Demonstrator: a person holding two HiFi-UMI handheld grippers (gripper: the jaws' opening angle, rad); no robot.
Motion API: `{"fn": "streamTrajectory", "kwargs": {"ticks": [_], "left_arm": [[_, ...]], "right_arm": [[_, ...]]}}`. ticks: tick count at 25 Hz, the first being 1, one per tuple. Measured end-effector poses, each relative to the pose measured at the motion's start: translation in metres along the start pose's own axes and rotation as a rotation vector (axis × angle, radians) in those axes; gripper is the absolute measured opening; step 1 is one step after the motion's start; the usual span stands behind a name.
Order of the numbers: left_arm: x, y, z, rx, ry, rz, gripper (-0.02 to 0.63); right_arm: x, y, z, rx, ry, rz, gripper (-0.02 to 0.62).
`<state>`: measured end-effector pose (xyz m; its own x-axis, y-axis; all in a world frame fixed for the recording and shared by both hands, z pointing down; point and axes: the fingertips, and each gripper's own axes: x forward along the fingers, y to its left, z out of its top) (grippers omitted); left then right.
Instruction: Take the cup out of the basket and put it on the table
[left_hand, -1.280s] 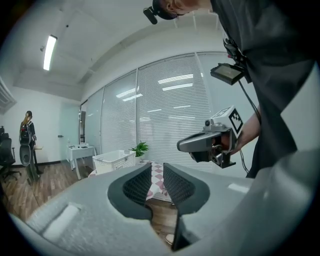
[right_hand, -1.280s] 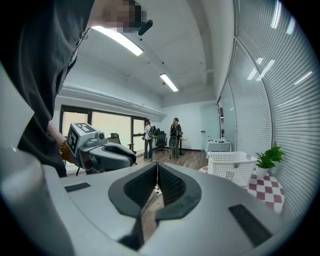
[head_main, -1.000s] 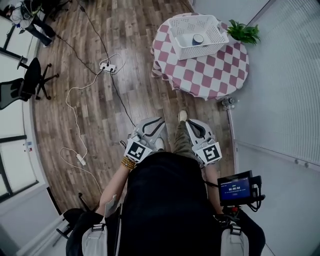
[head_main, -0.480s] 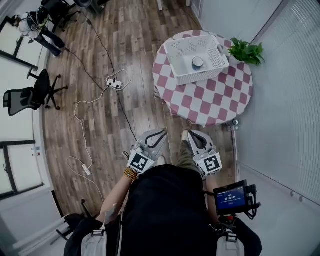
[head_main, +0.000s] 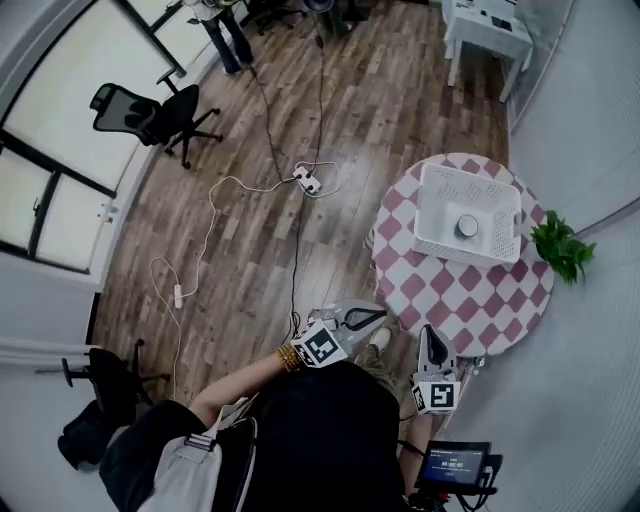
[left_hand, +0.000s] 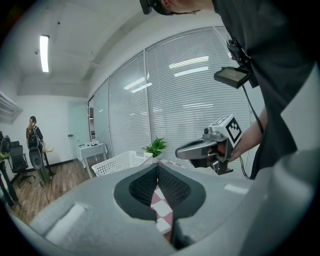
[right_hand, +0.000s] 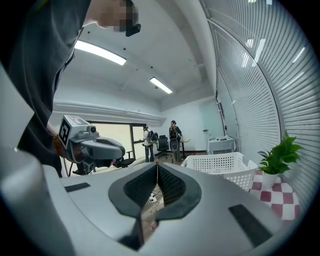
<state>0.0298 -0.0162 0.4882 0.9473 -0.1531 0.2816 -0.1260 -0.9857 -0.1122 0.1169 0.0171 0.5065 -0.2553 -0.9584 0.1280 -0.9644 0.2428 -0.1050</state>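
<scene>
A white cup (head_main: 467, 226) stands inside the white mesh basket (head_main: 440, 205) on the round pink-and-white checked table (head_main: 455, 290). Both grippers hang in front of the person's body, short of the table's near edge. My left gripper (head_main: 380, 315) points toward the table, shut and empty. To its right, my right gripper (head_main: 428, 334) is shut and empty as well. The left gripper view has the basket (left_hand: 120, 162) ahead beyond the closed left gripper (left_hand: 157, 171). The basket (right_hand: 220, 164) also shows in the right gripper view, past the closed right gripper (right_hand: 157, 167). Its wall hides the cup there.
A potted plant (head_main: 562, 248) stands at the table's right edge against the blind-covered glass wall. A power strip (head_main: 307, 181) and cables lie on the wood floor to the left. An office chair (head_main: 150, 112) and a white side table (head_main: 490, 25) stand farther off. People stand at the room's far end.
The head view has swung round: the table and basket moved from the upper middle to the right side. Both grippers have shifted lower right with the body and stayed shut.
</scene>
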Motion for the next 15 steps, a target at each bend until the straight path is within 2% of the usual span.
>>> {"fn": "streamTrajectory", "kwargs": {"ticks": [5, 8, 15], "left_arm": [[0.022, 0.004, 0.009, -0.039, 0.013, 0.062, 0.006], [0.032, 0.008, 0.013, -0.051, 0.012, 0.082, 0.006], [0.048, 0.030, 0.005, -0.082, 0.014, 0.109, 0.006]], "right_arm": [[0.010, -0.036, -0.008, -0.040, 0.037, 0.027, 0.009], [0.020, -0.054, -0.012, -0.020, 0.039, 0.038, 0.009], [0.042, -0.066, -0.017, -0.022, 0.074, 0.073, 0.009]]}}
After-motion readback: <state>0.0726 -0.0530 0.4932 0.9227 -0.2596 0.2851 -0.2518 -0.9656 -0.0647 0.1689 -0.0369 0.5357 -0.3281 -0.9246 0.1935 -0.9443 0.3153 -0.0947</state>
